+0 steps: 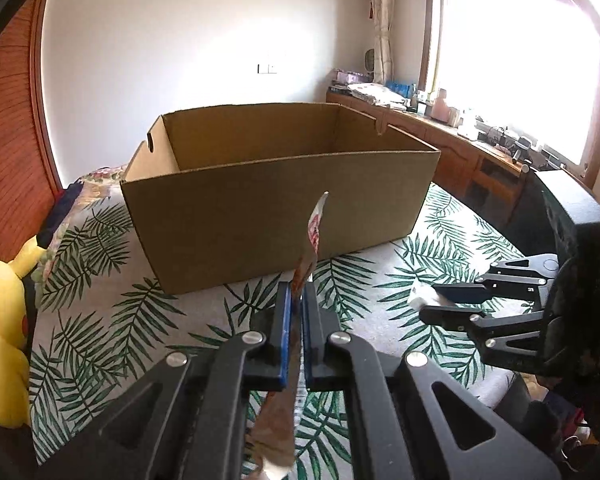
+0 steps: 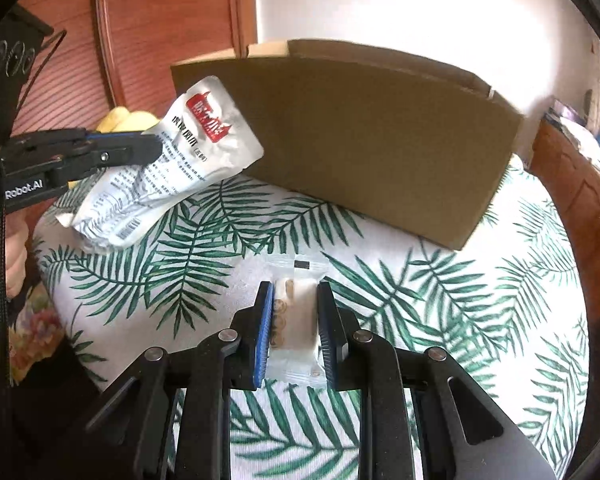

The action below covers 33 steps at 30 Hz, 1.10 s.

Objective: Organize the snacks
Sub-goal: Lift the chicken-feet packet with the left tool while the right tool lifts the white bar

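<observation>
The left tongs (image 1: 297, 292) point down a bit toward the box (image 1: 280, 196) and are clenched on a silver pouch (image 2: 172, 160). The pouch hangs in the air, just in front of the box wall. From the left camera it shows only edge-on, as a thin strip, and its low end is cut off. A hand (image 2: 4, 264) grips the left handle, but only part of it shows at the picture's edge.

The right tongs (image 2: 294, 312) tilt down more and are clenched on a small clear pack (image 2: 296, 320). It sits between the blue pads, above the leaf cloth (image 2: 460, 320), near the box. What is inside the pack is hard to make out. The box stands open on the cloth. Its floor is hidden by its front wall. A yellow toy (image 1: 0, 332) lies at the left, partly cut off.
</observation>
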Tool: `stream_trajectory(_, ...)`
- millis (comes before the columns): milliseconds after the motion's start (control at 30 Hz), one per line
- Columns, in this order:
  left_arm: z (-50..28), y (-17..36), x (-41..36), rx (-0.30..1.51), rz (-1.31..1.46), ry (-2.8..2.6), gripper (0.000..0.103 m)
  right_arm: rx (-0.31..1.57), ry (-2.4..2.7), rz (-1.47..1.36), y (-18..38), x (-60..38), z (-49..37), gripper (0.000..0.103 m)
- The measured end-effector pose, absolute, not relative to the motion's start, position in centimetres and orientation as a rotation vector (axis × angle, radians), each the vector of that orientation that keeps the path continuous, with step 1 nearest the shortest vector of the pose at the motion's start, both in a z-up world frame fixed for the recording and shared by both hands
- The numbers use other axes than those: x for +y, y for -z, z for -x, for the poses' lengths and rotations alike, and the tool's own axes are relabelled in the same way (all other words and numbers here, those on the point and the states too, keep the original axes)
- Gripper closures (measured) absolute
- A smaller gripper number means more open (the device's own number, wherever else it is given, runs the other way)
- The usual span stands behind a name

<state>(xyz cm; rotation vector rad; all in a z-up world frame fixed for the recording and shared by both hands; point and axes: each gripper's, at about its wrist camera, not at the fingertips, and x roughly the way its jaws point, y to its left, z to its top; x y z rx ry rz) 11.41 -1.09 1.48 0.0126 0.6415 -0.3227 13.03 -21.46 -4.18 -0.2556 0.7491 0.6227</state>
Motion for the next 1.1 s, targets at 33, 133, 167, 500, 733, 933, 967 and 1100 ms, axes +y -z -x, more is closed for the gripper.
stream_trajectory(33,-11.3,-1.6,-1.2,0.637,-0.013,0.322,0.102,0.743,-0.619,0.249,4.0,-21.9,-12.9,0.083)
stream_trajectory(133,-11.0,-2.2,-1.5,0.624,-0.014,0.32,0.103,0.729,-0.607,0.232,3.4,-23.0,-12.6,0.083)
stream_trajectory(167,-10.9,-2.5,-1.6,0.619,-0.014,0.321,0.103,0.725,-0.603,0.229,3.3,-23.1,-12.5,0.083)
stream_trajectory(500,-9.9,-5.4,-1.9,0.544,0.011,0.318,0.103,0.667,-0.586,0.203,1.1,-23.9,-11.7,0.083)
stream_trajectory(733,-9.9,-8.6,-2.1,0.485,0.016,0.331,0.103,0.595,-0.594,0.182,-2.1,-24.3,-11.6,0.083)
stream_trajectory(933,-10.7,-10.5,-2.5,0.459,-0.005,0.328,0.103,0.538,-0.594,0.196,-4.6,-24.1,-12.2,0.083)
stream_trajectory(967,-10.9,-10.8,-2.6,0.456,-0.007,0.329,0.103,0.53,-0.595,0.2,-5.0,-24.1,-12.3,0.083)
stream_trajectory(1100,-11.8,-11.8,-2.4,0.44,-0.01,0.328,0.103,0.503,-0.601,0.209,-6.2,-23.7,-12.9,0.083)
